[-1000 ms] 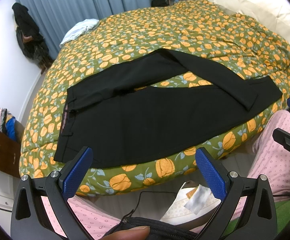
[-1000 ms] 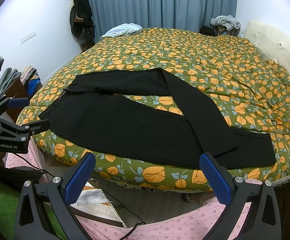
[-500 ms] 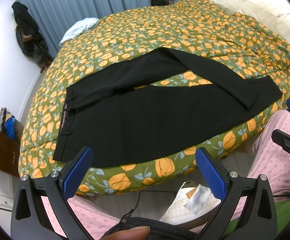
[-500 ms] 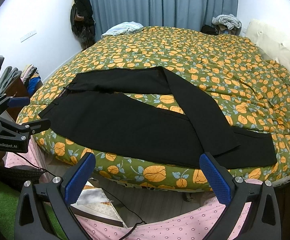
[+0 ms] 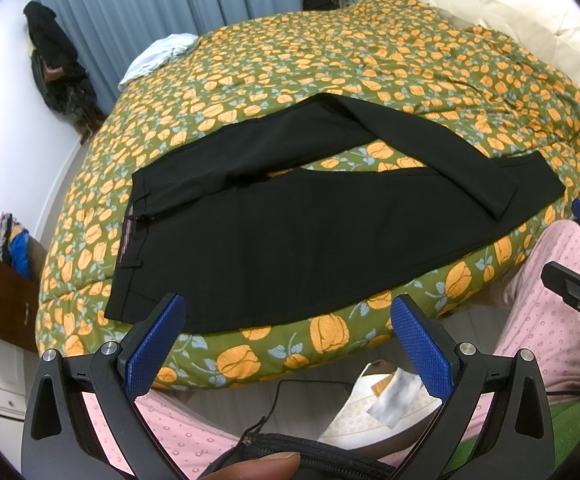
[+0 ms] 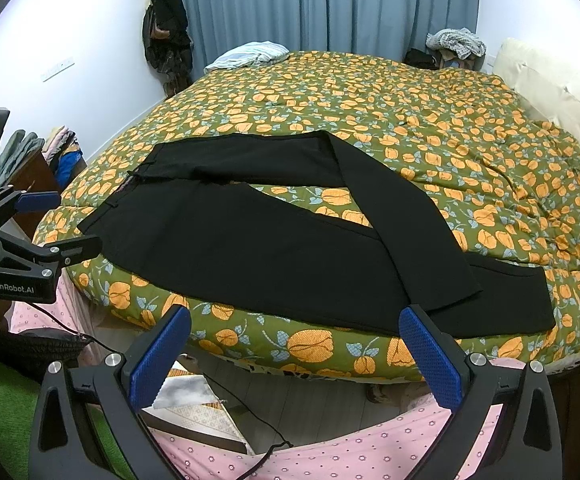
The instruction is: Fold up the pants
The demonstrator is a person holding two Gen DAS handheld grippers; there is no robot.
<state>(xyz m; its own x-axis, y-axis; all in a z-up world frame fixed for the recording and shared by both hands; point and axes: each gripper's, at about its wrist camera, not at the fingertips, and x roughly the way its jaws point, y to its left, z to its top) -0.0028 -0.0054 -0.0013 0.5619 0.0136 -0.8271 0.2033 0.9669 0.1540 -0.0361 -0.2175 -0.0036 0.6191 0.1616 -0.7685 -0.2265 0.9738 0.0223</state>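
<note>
One pair of black pants [image 5: 290,240] lies spread flat on the near edge of the bed [image 5: 369,60], on its green cover with orange flowers. Its waistband [image 5: 130,236] sits toward the bed's left side, one leg runs along the bed's near edge, and the other leg [image 6: 389,216] is folded back on a slant so that its end lies across the first. Both grippers hang short of the bed's near edge, apart from the pants: the left gripper [image 5: 288,344] has its blue pads wide apart with nothing between them, and the right gripper [image 6: 295,354] is spread just as wide and holds nothing. Pink dotted trouser legs [image 5: 549,300] show below the bed's edge. Blue curtains [image 6: 329,4] hang beyond the bed's far side, with a crumpled light cloth [image 6: 250,54] on the cover near them.
</note>
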